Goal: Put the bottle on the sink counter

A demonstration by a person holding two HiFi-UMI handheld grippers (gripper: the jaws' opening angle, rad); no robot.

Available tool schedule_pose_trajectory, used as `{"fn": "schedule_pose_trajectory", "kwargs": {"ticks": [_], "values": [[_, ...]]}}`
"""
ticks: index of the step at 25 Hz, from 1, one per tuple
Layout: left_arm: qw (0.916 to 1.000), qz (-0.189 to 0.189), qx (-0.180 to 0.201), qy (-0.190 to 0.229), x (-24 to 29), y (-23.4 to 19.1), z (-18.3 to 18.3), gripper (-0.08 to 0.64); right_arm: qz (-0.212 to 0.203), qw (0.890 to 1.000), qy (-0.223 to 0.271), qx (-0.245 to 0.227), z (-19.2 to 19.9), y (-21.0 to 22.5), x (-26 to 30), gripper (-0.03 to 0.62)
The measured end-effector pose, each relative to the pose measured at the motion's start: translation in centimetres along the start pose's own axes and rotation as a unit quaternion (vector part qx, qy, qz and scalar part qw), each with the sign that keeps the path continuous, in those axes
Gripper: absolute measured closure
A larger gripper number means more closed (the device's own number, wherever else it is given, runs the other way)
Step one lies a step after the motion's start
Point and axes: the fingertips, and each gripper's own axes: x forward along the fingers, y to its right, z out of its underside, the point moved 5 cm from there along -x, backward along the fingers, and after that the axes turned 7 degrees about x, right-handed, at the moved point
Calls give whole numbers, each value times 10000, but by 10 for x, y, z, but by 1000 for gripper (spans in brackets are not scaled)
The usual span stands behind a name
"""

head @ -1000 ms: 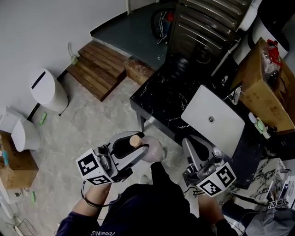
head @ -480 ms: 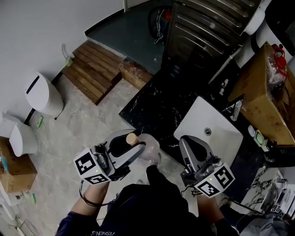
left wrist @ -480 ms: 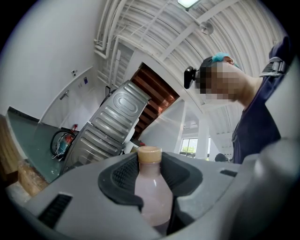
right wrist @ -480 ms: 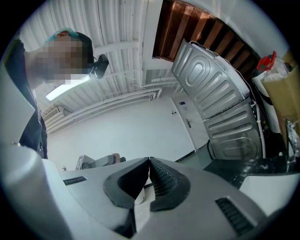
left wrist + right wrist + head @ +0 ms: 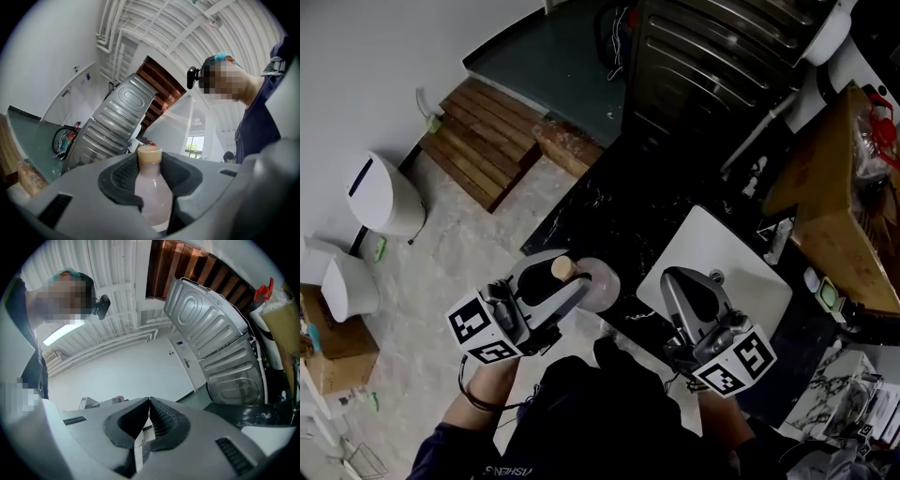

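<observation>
Far left on the pale stone floor (image 5: 469,244) stands a white lidded bin (image 5: 380,194), with an open cardboard box (image 5: 333,342) nearer the edge, partly cut off. Beyond them a low wooden platform (image 5: 487,131) lies against the wall. Next comes the left hand-held gripper (image 5: 565,283), pinching the bottle (image 5: 600,286) between its dark pads. In the left gripper view the pads press on both sides of its pale, cloudy body, and the tan cap (image 5: 149,154) pokes up above them. The bottle is held in the air, not set down. From above it overlaps the near corner of the black marbled bench (image 5: 609,211), just left of the white sink (image 5: 731,253) let into that bench. Its base is hidden behind the jaws, so I cannot tell how high it rides over the surface. The right hand-held gripper (image 5: 682,284) hovers over the sink's near edge, its jaws pressed together with nothing between them. A ribbed metal appliance (image 5: 722,52) stands behind the bench. To the right a brown box (image 5: 839,225) crowds the bench's far side and runs out of sight. The small items between sink and box are too small to name.
</observation>
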Motion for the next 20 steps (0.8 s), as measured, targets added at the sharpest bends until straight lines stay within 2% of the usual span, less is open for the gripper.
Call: {"fn": "schedule_pose_trajectory", "kwargs": {"ticks": [7,20], "values": [[9999,-105,25,-50,25,-23,3,419,45,9999,-76,53,-6,23,7,567],[9983,96,318,-478,75,-95,7,419,449,9988,-73,173,-8,66,34,566]]}}
